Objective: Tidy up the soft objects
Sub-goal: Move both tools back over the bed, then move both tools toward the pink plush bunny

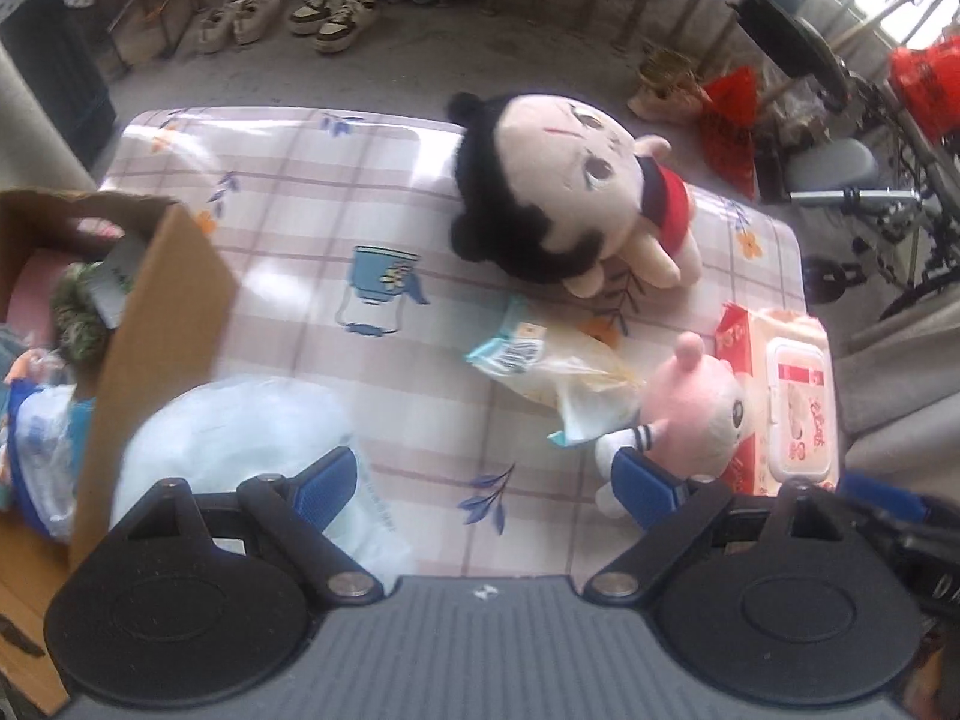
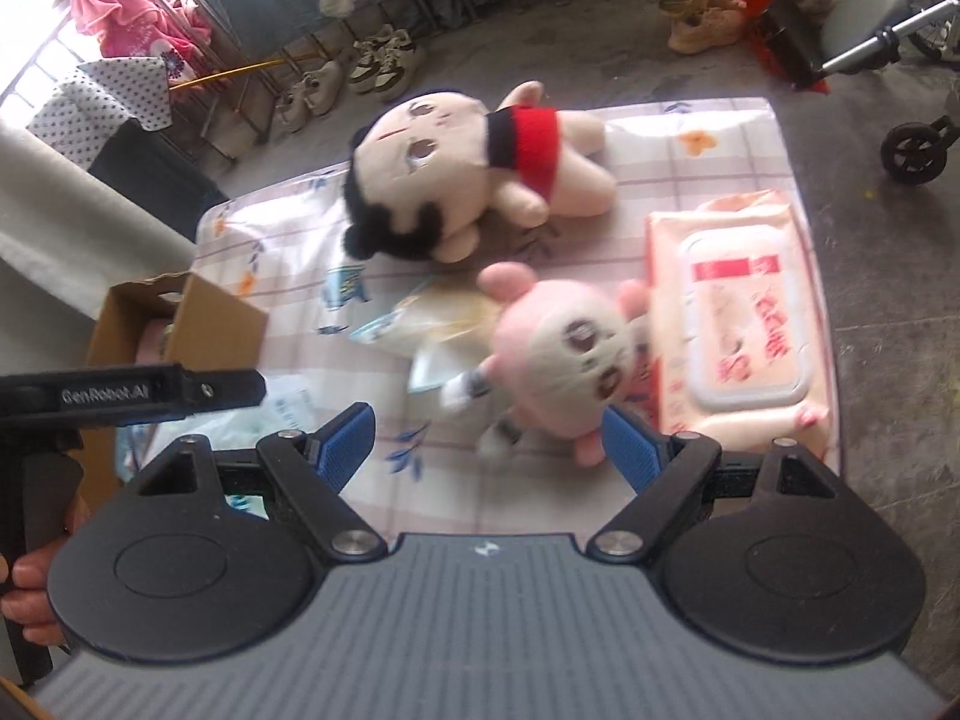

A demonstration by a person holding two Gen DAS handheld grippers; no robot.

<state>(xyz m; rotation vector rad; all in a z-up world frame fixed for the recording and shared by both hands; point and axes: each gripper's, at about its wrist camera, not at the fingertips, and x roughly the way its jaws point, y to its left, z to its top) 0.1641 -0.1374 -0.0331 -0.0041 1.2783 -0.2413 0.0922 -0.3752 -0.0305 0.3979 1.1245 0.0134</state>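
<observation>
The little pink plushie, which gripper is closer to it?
Right. The right gripper hangs open just over the pink plushie, its body partly between the jaws. The left gripper is open too, with the plushie off beside one finger.

A lived-in home, working on a low table in a cluttered room.

Here we are over a plaid tablecloth (image 1: 288,222) printed with flowers and a watering can, and beyond it pairs of sneakers (image 1: 333,12) line the bare concrete floor (image 2: 600,48); clothes (image 2: 126,12) hang by a bright window (pink and polka-dot pieces), red plastic bags (image 1: 729,120) slump beside a bicycle-like frame (image 1: 900,204), and a cardboard box (image 1: 156,324) of soft odds and ends sits at the table's edge.
</observation>
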